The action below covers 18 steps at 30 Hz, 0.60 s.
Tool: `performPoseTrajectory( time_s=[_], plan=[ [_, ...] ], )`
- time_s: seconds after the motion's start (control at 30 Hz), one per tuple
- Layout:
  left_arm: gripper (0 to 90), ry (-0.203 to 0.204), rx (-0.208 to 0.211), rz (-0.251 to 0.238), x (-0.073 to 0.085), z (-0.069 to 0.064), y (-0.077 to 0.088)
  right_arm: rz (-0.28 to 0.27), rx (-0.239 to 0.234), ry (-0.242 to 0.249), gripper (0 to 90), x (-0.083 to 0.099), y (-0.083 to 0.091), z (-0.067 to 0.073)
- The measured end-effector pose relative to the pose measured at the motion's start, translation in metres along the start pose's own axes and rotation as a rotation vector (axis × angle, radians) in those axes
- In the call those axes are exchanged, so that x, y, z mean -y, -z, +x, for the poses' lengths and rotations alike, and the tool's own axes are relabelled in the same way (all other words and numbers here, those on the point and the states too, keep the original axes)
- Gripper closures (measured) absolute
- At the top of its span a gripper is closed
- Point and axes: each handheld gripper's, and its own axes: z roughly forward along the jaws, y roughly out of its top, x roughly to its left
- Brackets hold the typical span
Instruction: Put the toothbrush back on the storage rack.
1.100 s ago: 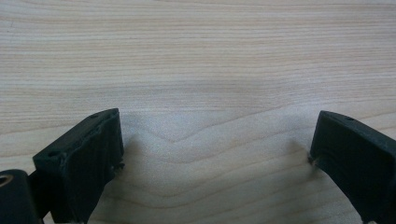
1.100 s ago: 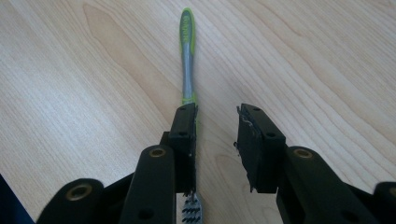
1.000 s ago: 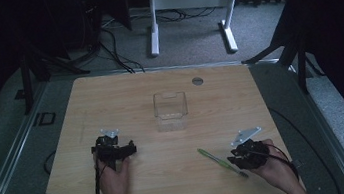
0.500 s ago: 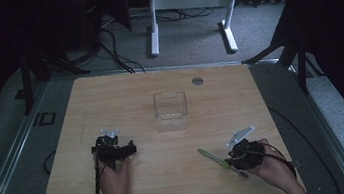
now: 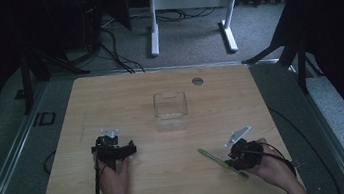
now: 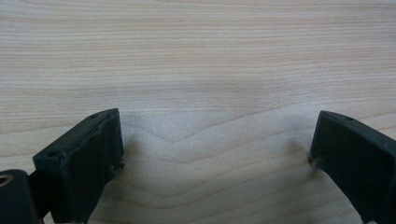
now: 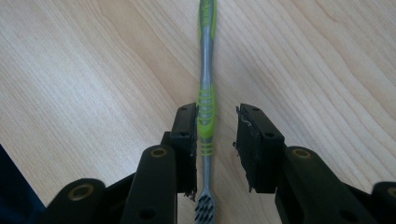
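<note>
A green and grey toothbrush lies flat on the wooden table, at the front right in the high view, where the toothbrush points up-left. My right gripper is low over its bristle end and straddles the handle. The left pad sits close against the green grip and the right pad stands clear of it, so the jaws are open. From above, the right gripper is in a hand near the front edge. My left gripper rests at the front left. Close up, the left gripper is wide open over bare wood.
A clear, empty square container stands in the middle of the table. A round grommet sits near the far edge. A white desk frame and cables lie on the floor beyond the table.
The right gripper has shifted slightly to the left, over the toothbrush's near end. The left gripper has not moved.
</note>
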Motion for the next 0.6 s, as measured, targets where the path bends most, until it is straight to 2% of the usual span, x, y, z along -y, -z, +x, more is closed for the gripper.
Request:
performPoseTrajectory(
  time_s=[0.6],
  plan=[
    [3.0,0.000,0.000,0.000,0.0000,0.0000,0.0000,0.055,-0.016,0.014,68.4,-0.0040,-0.0019,0.0007]
  ],
)
